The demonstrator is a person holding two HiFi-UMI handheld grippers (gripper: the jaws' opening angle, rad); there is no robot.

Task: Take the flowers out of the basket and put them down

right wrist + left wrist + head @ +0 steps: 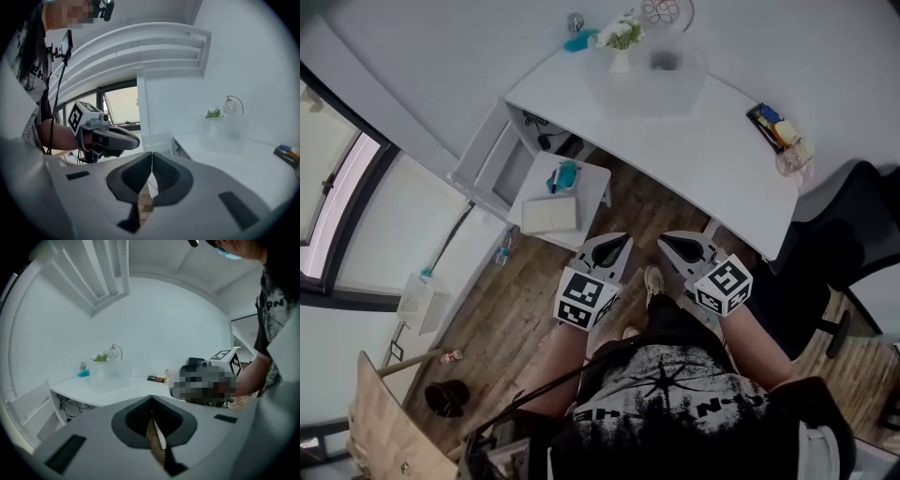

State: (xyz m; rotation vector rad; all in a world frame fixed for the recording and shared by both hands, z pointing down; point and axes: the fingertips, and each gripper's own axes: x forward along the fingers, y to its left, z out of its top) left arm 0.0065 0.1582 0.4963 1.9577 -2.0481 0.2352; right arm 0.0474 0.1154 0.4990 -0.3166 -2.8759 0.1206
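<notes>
One basket, one flower bunch, one desk

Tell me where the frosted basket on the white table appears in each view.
Head view: the basket is at top centre, on the table's far end.
Left gripper view: basket left of centre, at mid-height.
Right gripper view: basket right of centre, at mid-height.
Shared landmark: the flowers at its upper left edge in every view.

Soft even daylight; window blown bright. Washed-out desk top, shadow under its near edge; basket hazy. Gripper views fisheye, black corners, foreground soft.
</notes>
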